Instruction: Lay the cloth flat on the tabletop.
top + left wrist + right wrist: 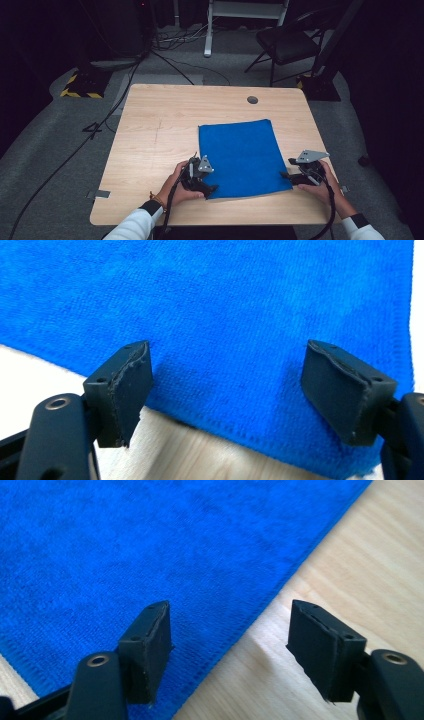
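— On the tabletop (150, 125), where does the blue cloth (242, 155) lie?

— Flat, right of the middle and toward the person's edge, its near hem just short of that edge.

— And the left gripper (205, 187)?

— At the cloth's near left corner, fingers (127, 390) spread apart and gripping nothing (in the left gripper view the hem runs between them, untouched by either pad).

— The right gripper (289, 176)?

— At the near right corner, fingers (150, 647) likewise released; one hangs over the cloth's edge, the other over bare wood.

— Anything beyond?

— A round dark hole (252, 100) near the far edge, and a black chair (287, 42) on the floor behind.
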`<action>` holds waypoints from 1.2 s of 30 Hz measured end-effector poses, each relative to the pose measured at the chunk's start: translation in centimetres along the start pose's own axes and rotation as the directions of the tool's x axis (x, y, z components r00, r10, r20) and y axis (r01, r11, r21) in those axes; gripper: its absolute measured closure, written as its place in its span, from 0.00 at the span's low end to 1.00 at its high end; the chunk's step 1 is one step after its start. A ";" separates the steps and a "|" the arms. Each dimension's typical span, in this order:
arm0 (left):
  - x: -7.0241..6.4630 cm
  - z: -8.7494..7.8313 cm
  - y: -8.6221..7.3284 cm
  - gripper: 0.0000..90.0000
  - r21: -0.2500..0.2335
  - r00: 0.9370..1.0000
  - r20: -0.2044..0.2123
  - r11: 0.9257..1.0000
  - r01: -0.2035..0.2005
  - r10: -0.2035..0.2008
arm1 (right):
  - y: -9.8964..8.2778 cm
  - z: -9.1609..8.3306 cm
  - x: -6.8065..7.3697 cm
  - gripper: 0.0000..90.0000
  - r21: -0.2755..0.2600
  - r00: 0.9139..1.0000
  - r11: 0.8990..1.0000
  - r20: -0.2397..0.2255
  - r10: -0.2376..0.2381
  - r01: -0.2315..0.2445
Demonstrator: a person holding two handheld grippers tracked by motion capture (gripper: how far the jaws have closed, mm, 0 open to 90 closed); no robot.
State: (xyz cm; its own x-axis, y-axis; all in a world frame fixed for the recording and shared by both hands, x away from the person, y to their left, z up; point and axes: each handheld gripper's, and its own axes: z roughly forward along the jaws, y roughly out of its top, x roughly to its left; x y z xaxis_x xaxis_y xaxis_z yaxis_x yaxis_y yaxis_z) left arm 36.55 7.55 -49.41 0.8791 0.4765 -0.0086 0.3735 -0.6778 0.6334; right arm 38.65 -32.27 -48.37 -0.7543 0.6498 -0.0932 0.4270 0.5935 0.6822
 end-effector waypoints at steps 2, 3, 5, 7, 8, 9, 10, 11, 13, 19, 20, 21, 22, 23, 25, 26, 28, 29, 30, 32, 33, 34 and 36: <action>0.2 -0.1 -0.2 0.23 -0.002 1.000 0.010 1.000 -0.009 0.009 | -0.2 0.2 0.1 0.38 0.010 1.000 1.000 -0.001 0.002 -0.002; 0.3 -0.2 -0.3 0.23 -0.003 1.000 0.010 1.000 -0.017 0.017 | -0.2 0.2 0.1 0.37 0.011 1.000 1.000 -0.006 0.005 -0.005; 0.4 -0.4 -0.5 0.23 0.004 1.000 0.004 1.000 -0.017 0.017 | -0.4 0.2 0.3 0.37 0.018 1.000 1.000 -0.004 0.005 -0.005; 0.6 -0.6 -0.7 0.23 0.002 1.000 0.002 1.000 -0.021 0.021 | -0.6 0.2 0.7 0.37 0.019 1.000 1.000 -0.022 0.002 -0.002; 0.7 -0.8 -0.9 0.23 0.006 1.000 0.004 1.000 -0.022 0.022 | -0.7 0.1 0.9 0.37 0.019 1.000 1.000 -0.027 0.003 -0.003; 0.7 -0.9 -1.1 0.23 0.004 1.000 0.000 1.000 -0.021 0.021 | -0.8 0.0 1.1 0.37 0.018 1.000 1.000 -0.031 0.003 -0.003; 0.8 -1.1 -1.3 0.23 0.009 1.000 -0.001 1.000 -0.014 0.014 | -0.8 0.0 1.2 0.37 0.019 1.000 1.000 -0.030 -0.002 0.002; 1.0 -1.3 -1.5 0.23 0.007 1.000 -0.001 1.000 -0.011 0.011 | -0.8 -0.1 1.5 0.36 0.023 0.999 1.000 -0.037 0.000 0.001; 1.1 -1.6 -2.0 0.23 -0.001 1.000 -0.001 1.000 0.005 -0.005 | -0.8 -0.1 2.0 0.37 0.021 0.999 1.000 -0.045 -0.006 0.007; 1.4 -2.7 -2.9 0.24 -0.010 0.999 0.007 0.999 0.052 -0.052 | -0.4 -0.1 3.0 0.35 0.026 0.998 0.999 -0.049 -0.037 0.039; 1.5 -3.0 -2.9 0.24 -0.034 0.998 0.010 0.997 0.065 -0.065 | -0.2 -0.1 3.0 0.35 0.020 0.998 0.999 -0.045 -0.040 0.041; 1.5 -3.2 -2.7 0.24 -0.052 0.997 0.007 0.996 0.071 -0.070 | 0.0 -0.2 2.8 0.35 0.010 0.998 0.999 -0.041 -0.037 0.037; 1.6 -3.4 -2.4 0.23 -0.066 0.998 -0.005 0.996 0.067 -0.067 | 0.2 -0.3 2.6 0.35 -0.005 0.999 1.000 -0.037 -0.024 0.024; 1.7 -3.4 -2.1 0.23 -0.075 0.998 -0.014 0.995 0.064 -0.066 | 0.5 -0.4 2.4 0.36 -0.015 0.999 1.000 -0.030 -0.014 0.013; 1.8 -3.3 -1.5 0.22 -0.076 0.998 -0.029 0.996 0.044 -0.046 | 1.0 -0.4 1.9 0.36 -0.034 1.000 0.999 -0.016 0.009 -0.010; 2.0 -3.2 -1.3 0.23 -0.074 0.998 -0.045 0.997 0.033 -0.036 | 1.2 -0.3 1.9 0.36 -0.040 1.000 0.999 -0.011 0.011 -0.011; 2.7 -3.2 -0.8 0.23 -0.081 0.998 -0.050 0.996 0.037 -0.041 | 2.0 -0.2 2.1 0.36 -0.052 1.000 0.999 -0.013 0.002 -0.003; 3.2 -3.3 -0.7 0.23 -0.093 0.997 -0.053 0.994 0.053 -0.058 | 2.4 -0.1 2.4 0.37 -0.058 1.000 0.998 -0.020 -0.006 0.005; 3.7 -3.3 -0.6 0.23 -0.100 0.996 -0.057 0.993 0.066 -0.072 | 2.8 0.1 2.8 0.37 -0.064 0.999 0.998 -0.030 -0.016 0.014; 4.7 -3.2 -0.4 0.23 -0.113 0.992 -0.075 0.989 0.091 -0.100 | 3.5 0.5 3.6 0.37 -0.069 0.998 0.997 -0.049 -0.043 0.040; 5.2 -3.2 -0.3 0.23 -0.122 0.990 -0.084 0.987 0.105 -0.116 | 3.8 0.8 4.0 0.37 -0.071 0.997 0.996 -0.061 -0.053 0.049; 5.6 -3.1 -0.3 0.23 -0.129 0.988 -0.084 0.985 0.115 -0.126 | 4.1 1.1 4.4 0.37 -0.067 0.995 0.996 -0.075 -0.060 0.055; 6.4 -2.9 0.0 0.23 -0.136 0.986 -0.085 0.982 0.129 -0.142 | 4.6 1.7 5.2 0.38 -0.067 0.993 0.995 -0.094 -0.078 0.072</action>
State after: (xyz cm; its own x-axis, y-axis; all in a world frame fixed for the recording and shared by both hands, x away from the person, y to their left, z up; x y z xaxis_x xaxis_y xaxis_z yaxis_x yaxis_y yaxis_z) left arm 41.29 12.24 -47.22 0.7891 0.6135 -0.0324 0.4401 -0.5277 0.7265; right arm 37.51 -25.37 -46.93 -0.8288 0.5541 -0.0773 0.3375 0.6054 0.7209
